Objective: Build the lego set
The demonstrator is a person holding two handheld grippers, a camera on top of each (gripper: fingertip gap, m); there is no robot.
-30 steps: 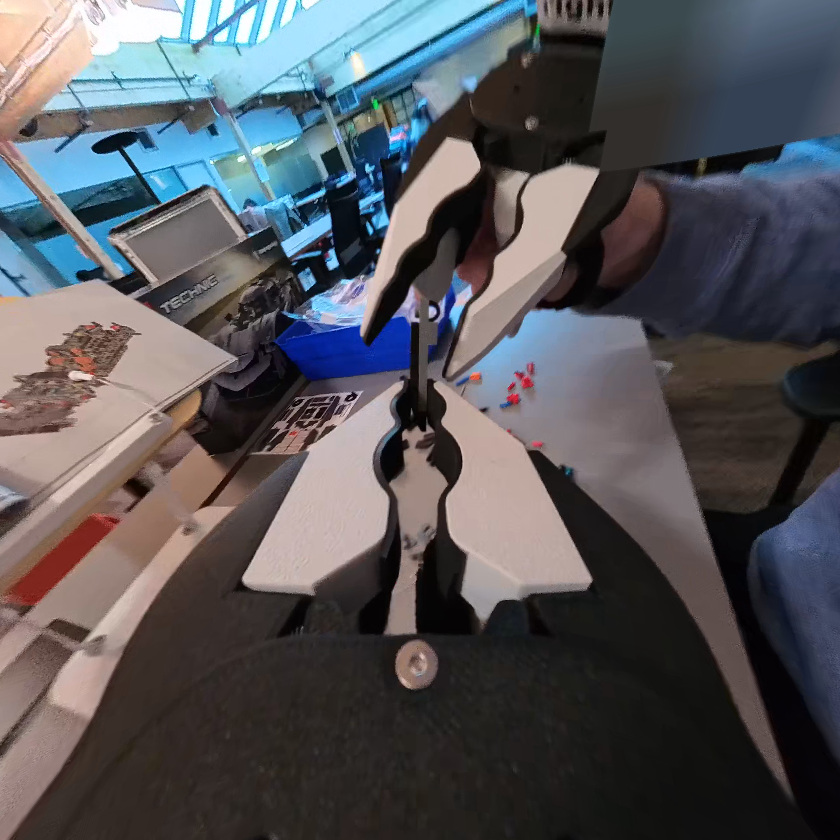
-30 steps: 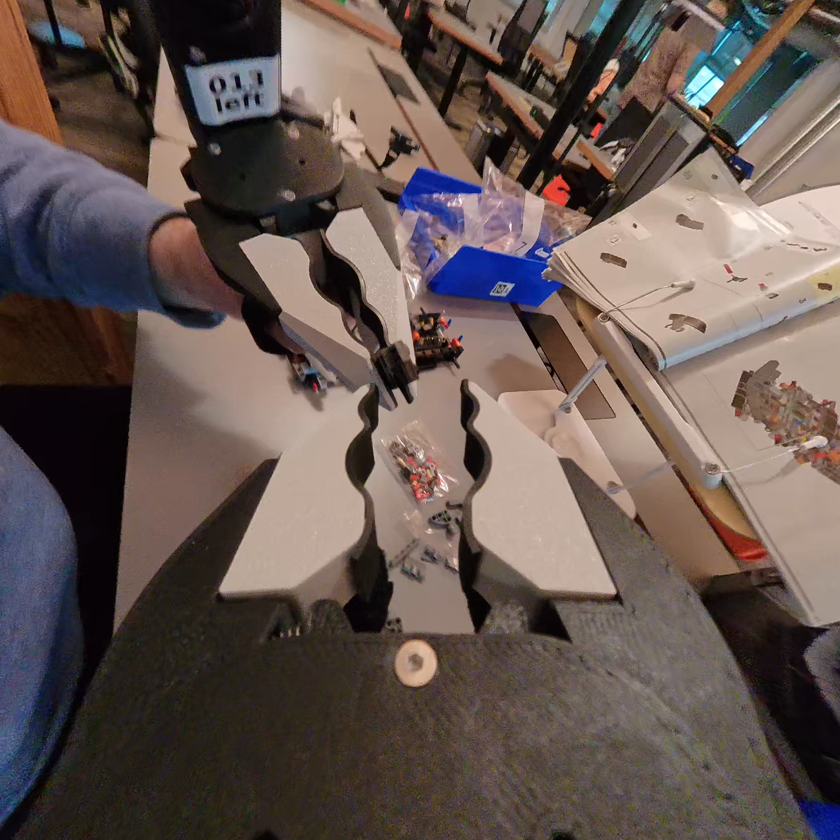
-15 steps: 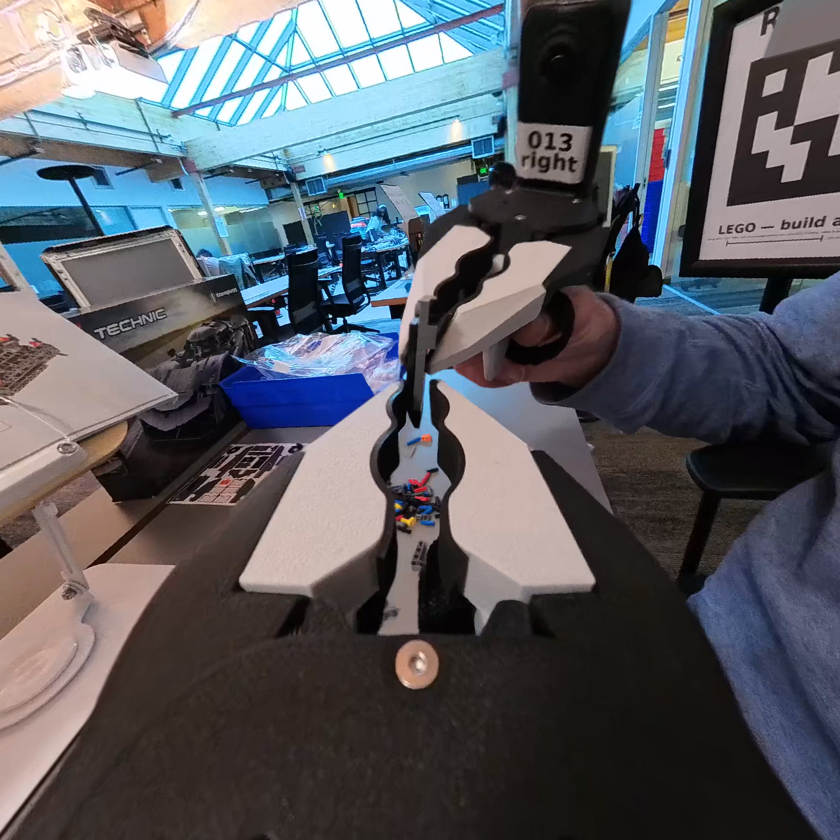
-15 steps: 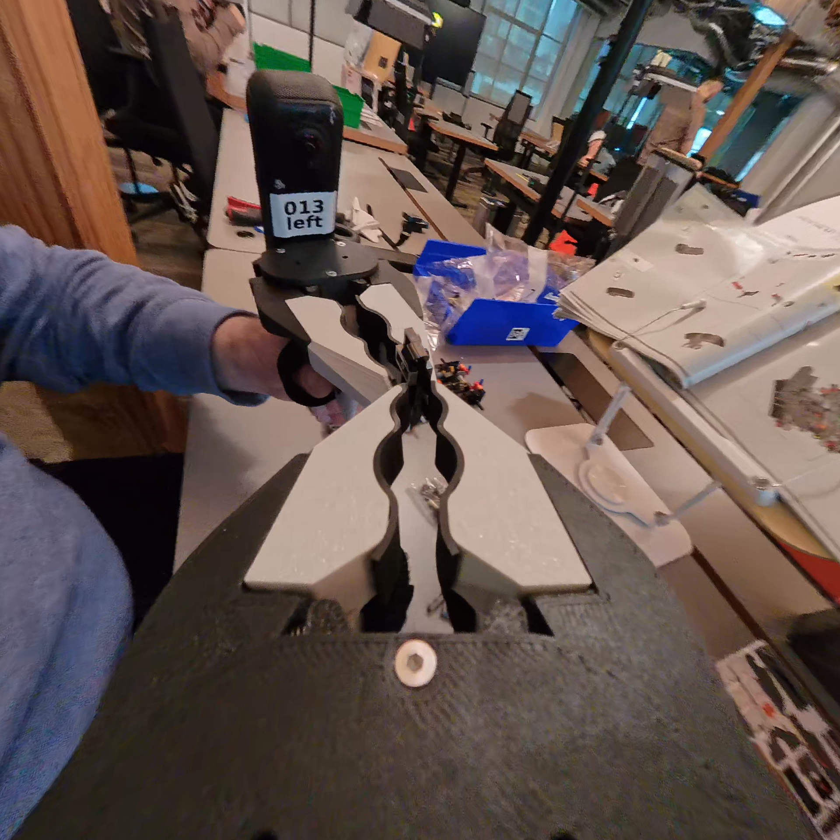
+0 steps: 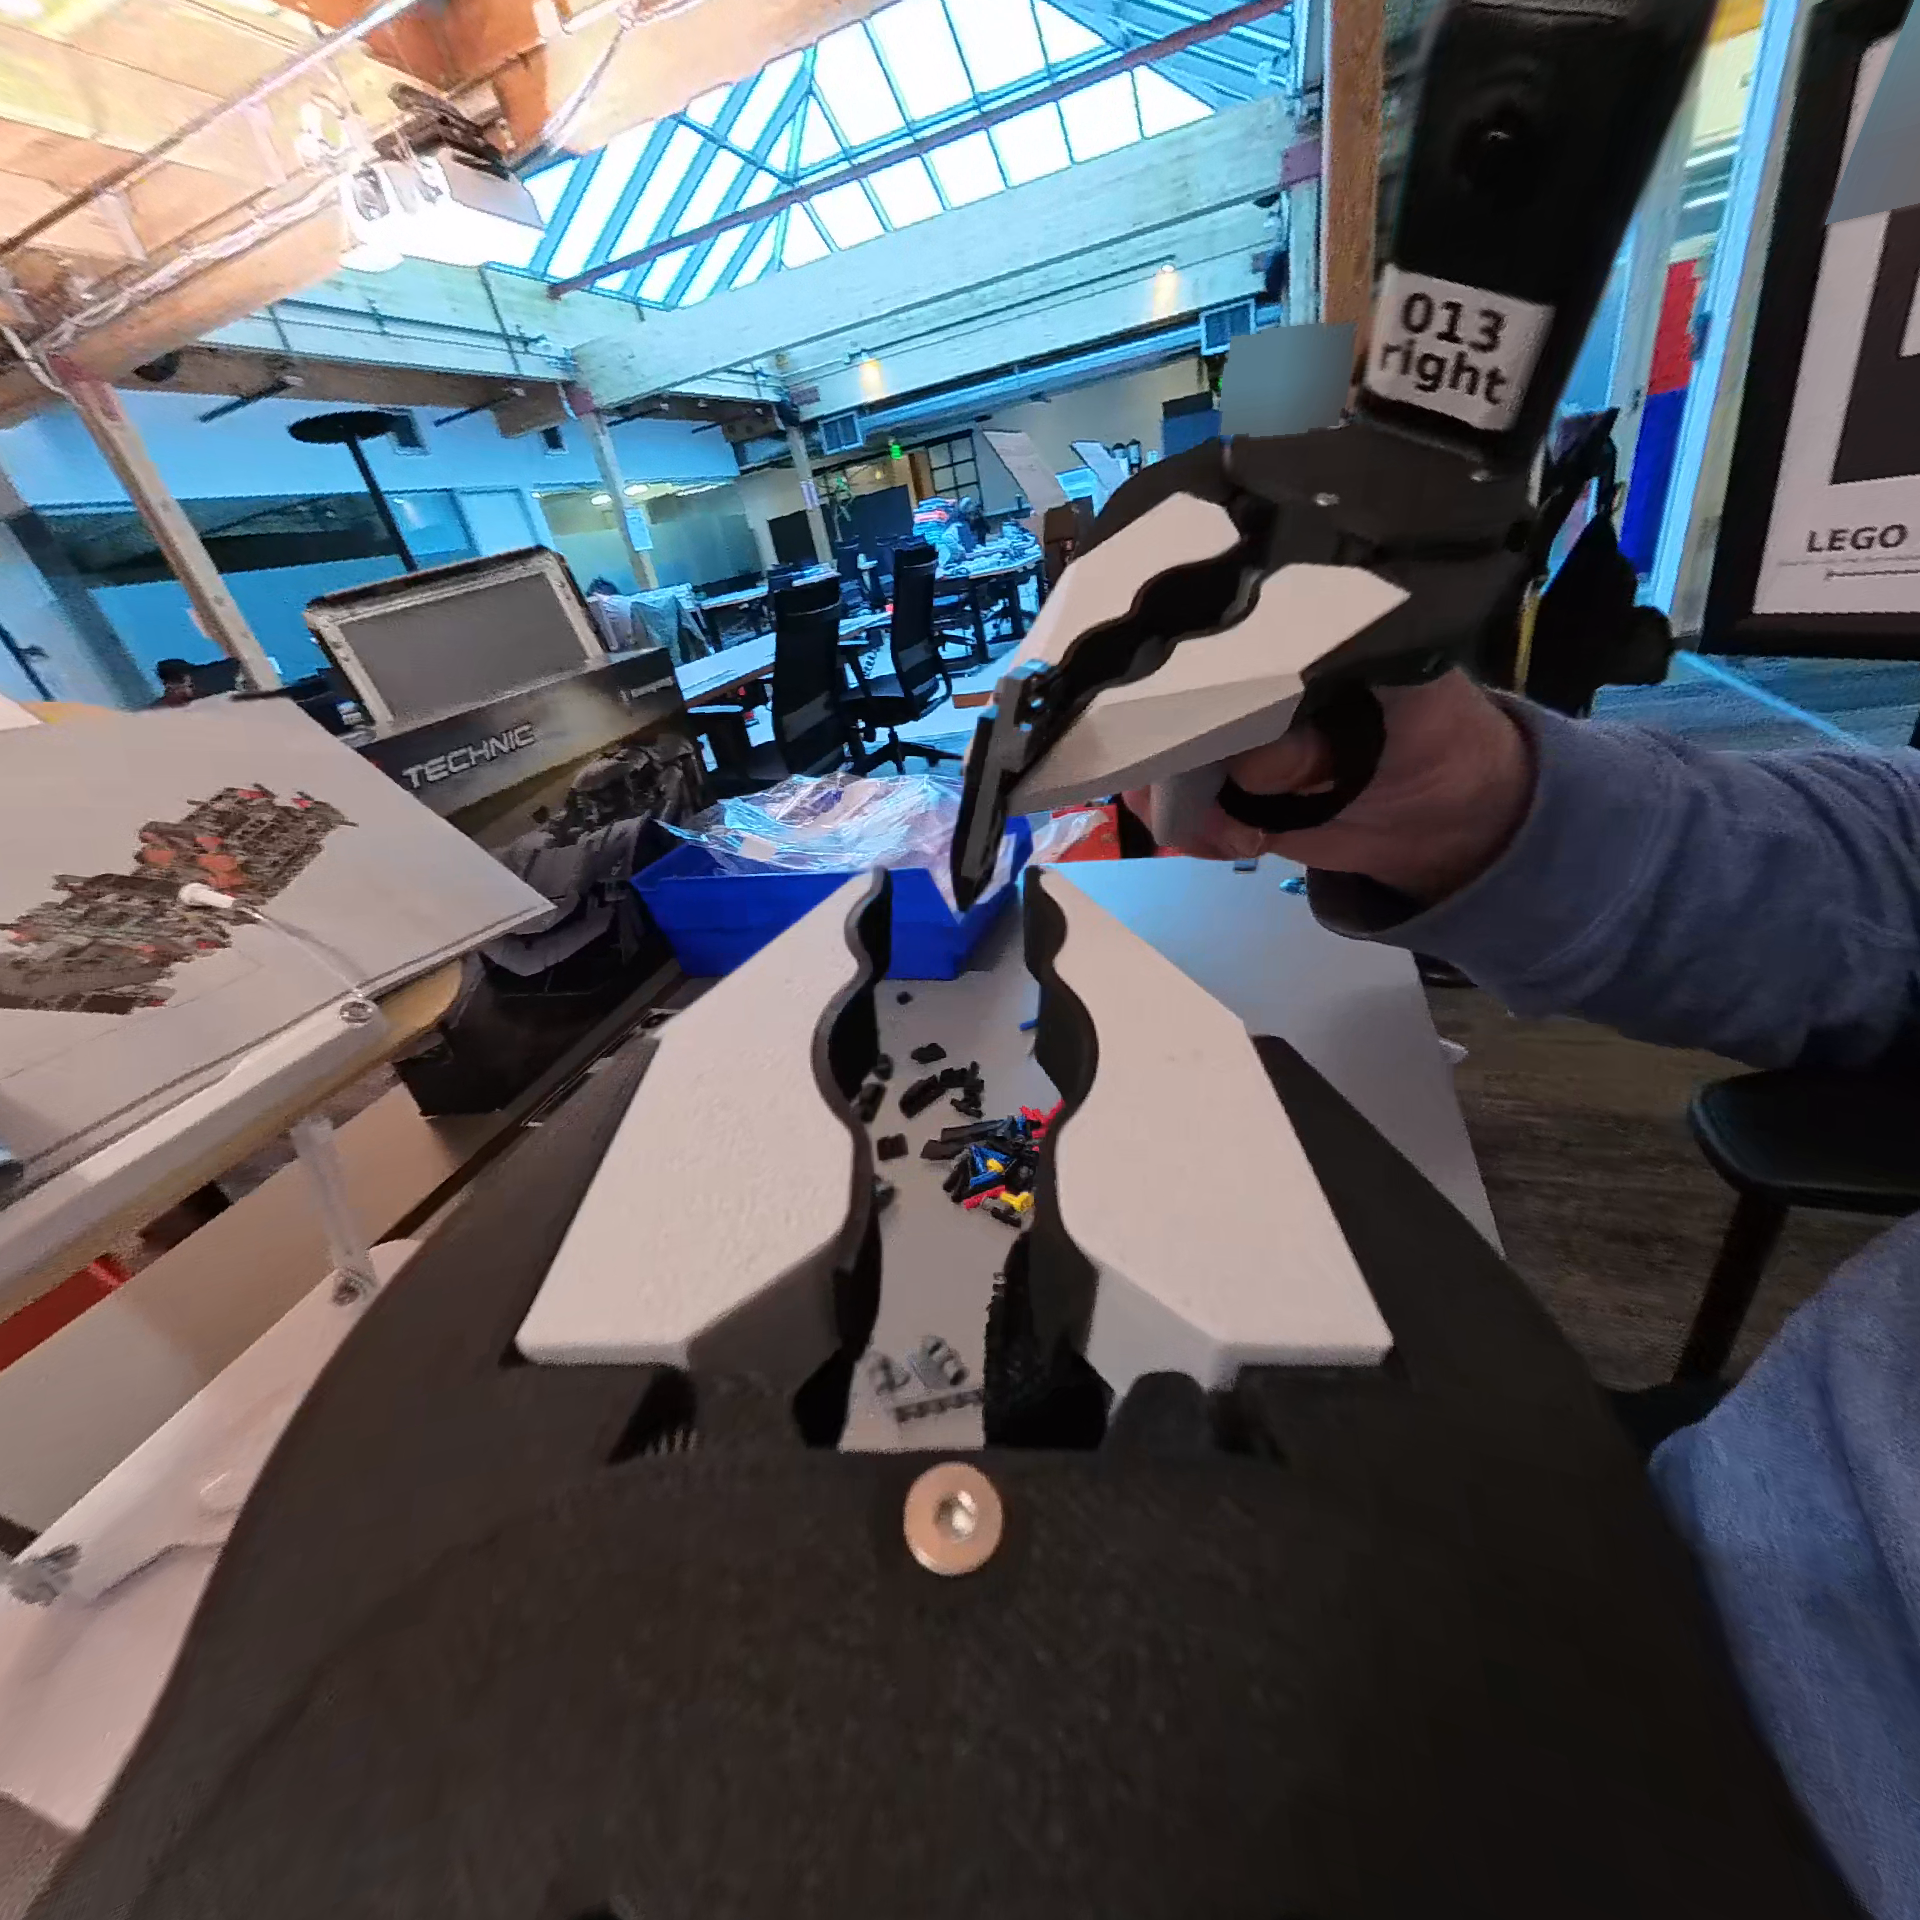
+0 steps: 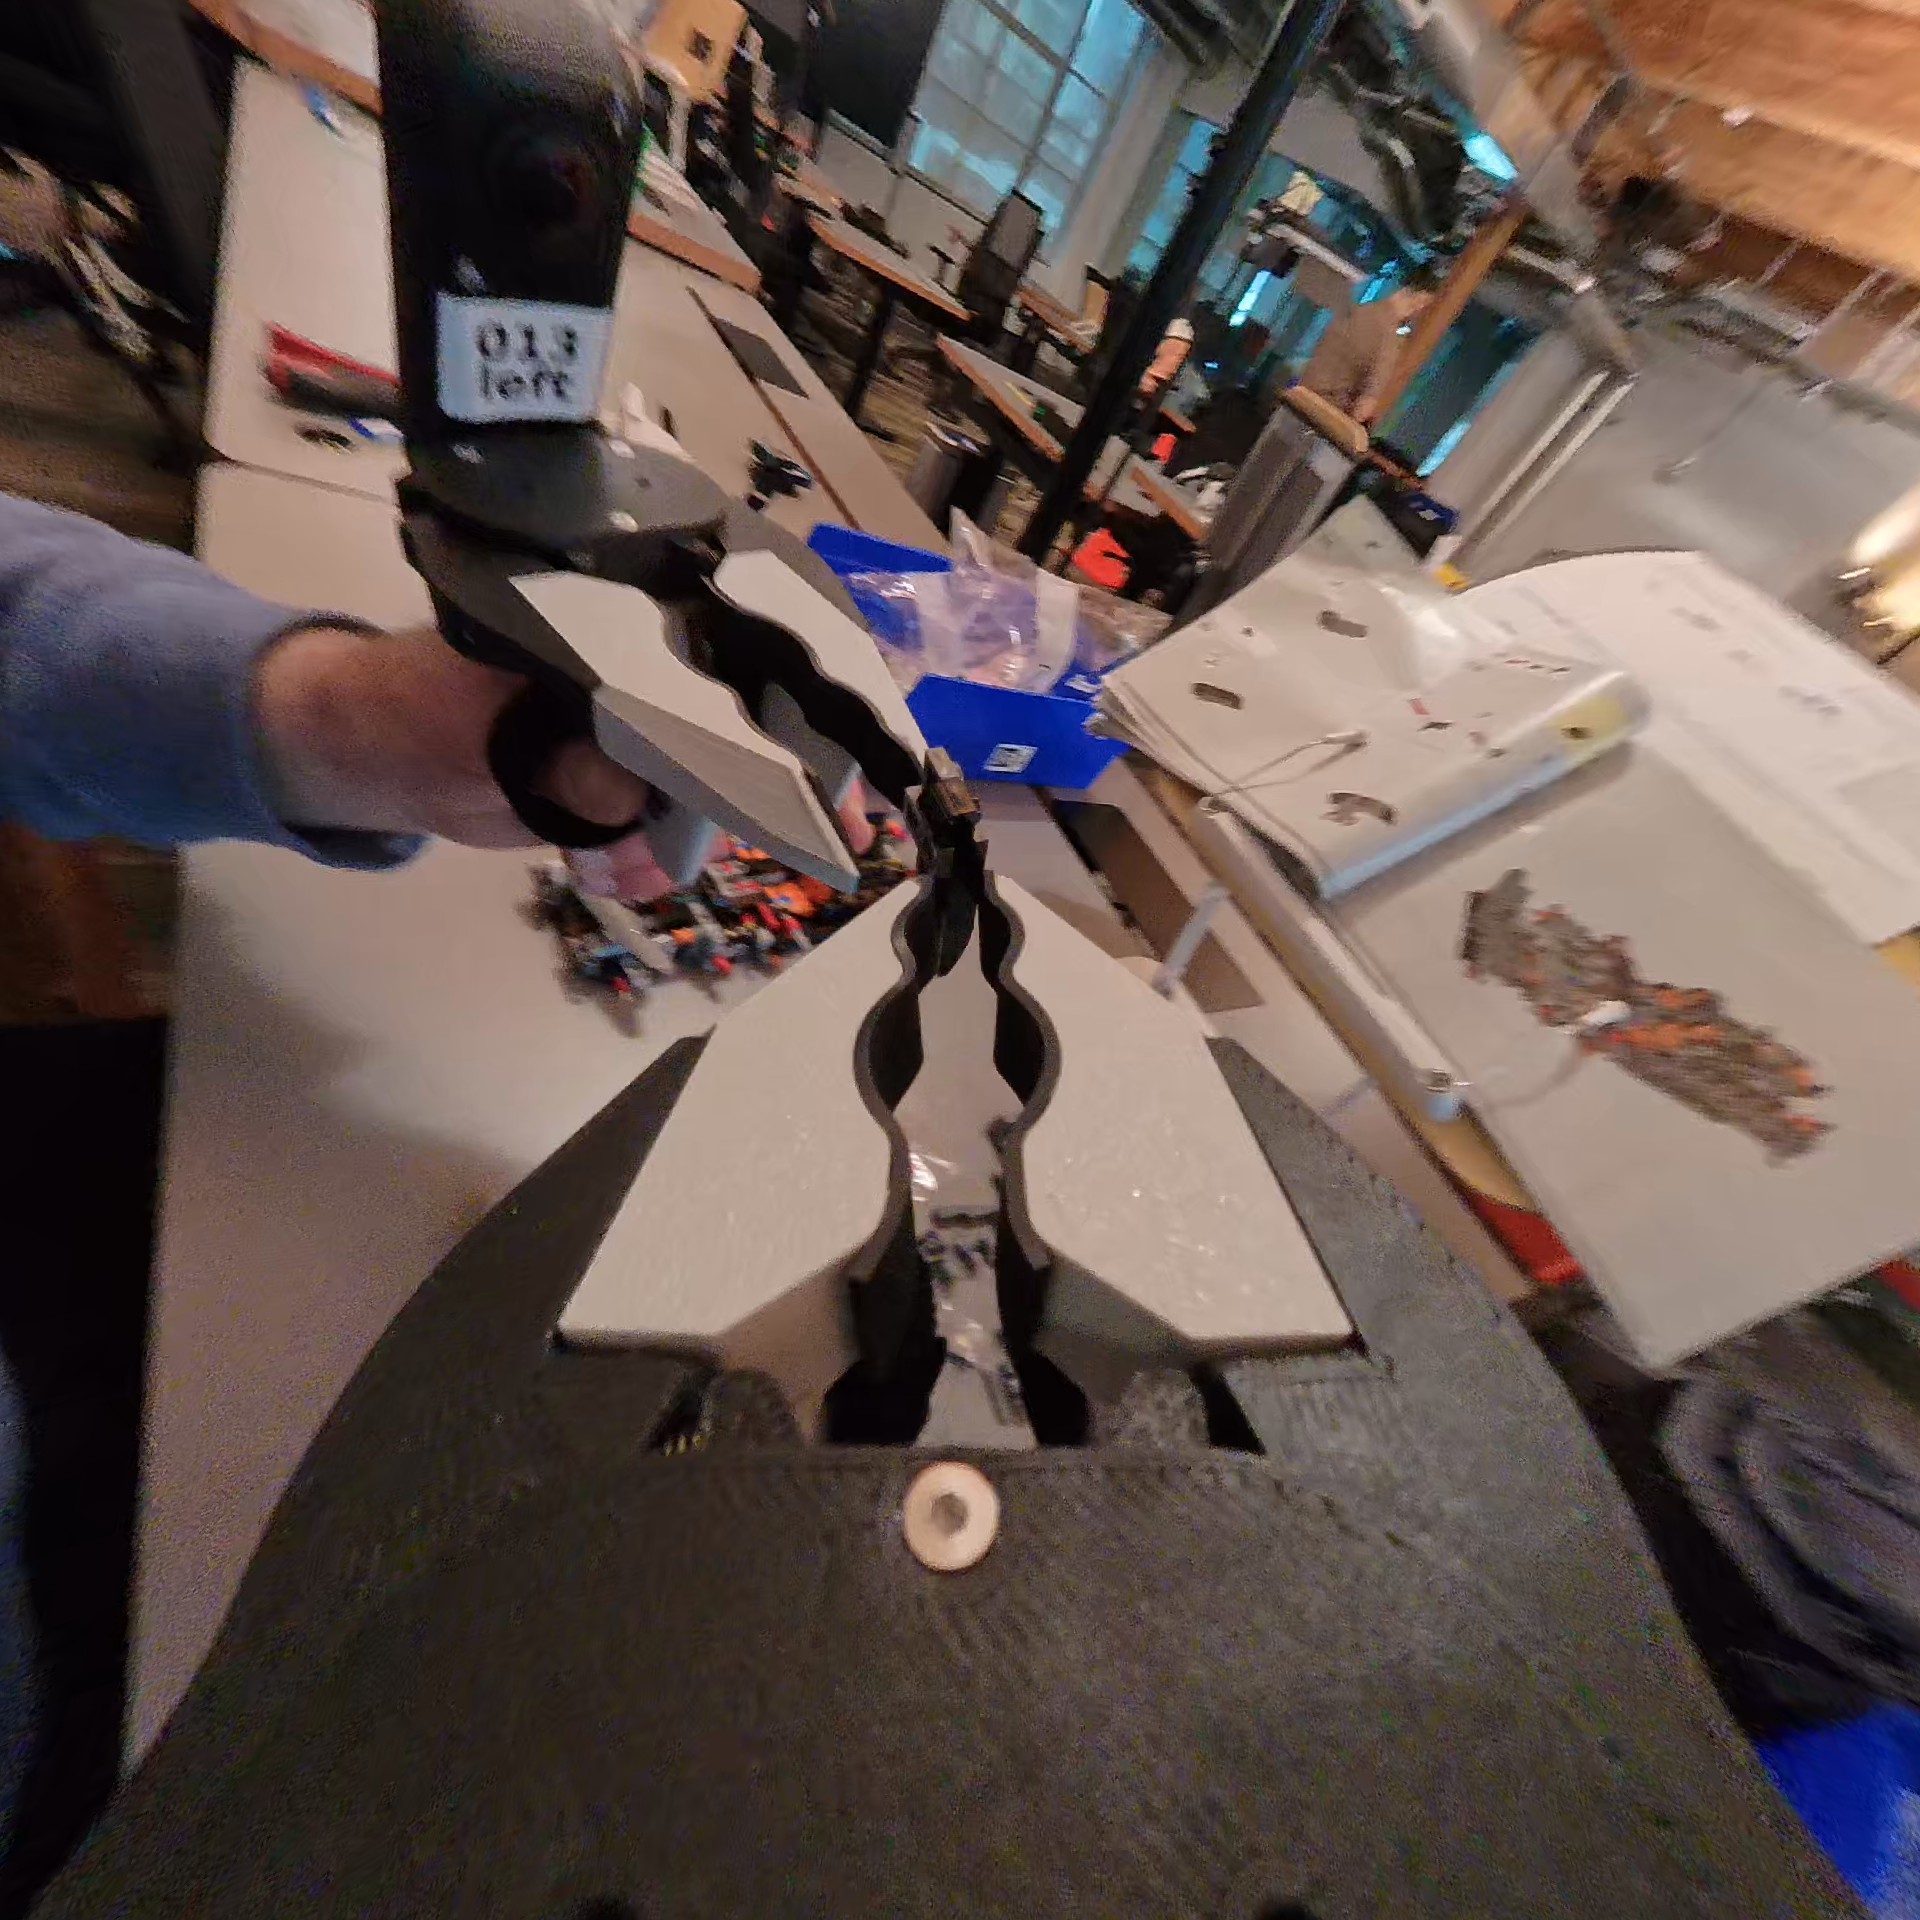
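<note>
Evidently the right gripper pinches a long black lego piece upper centre, held aloft for fitting. The left gripper has its fingers spread, empty. Only the right wrist view shows a small block, perhaps attached atop it, and the loose-brick pile on the desk.

Blue sleeves, left tool w/ gray fingers, blk body, silver screw
</note>
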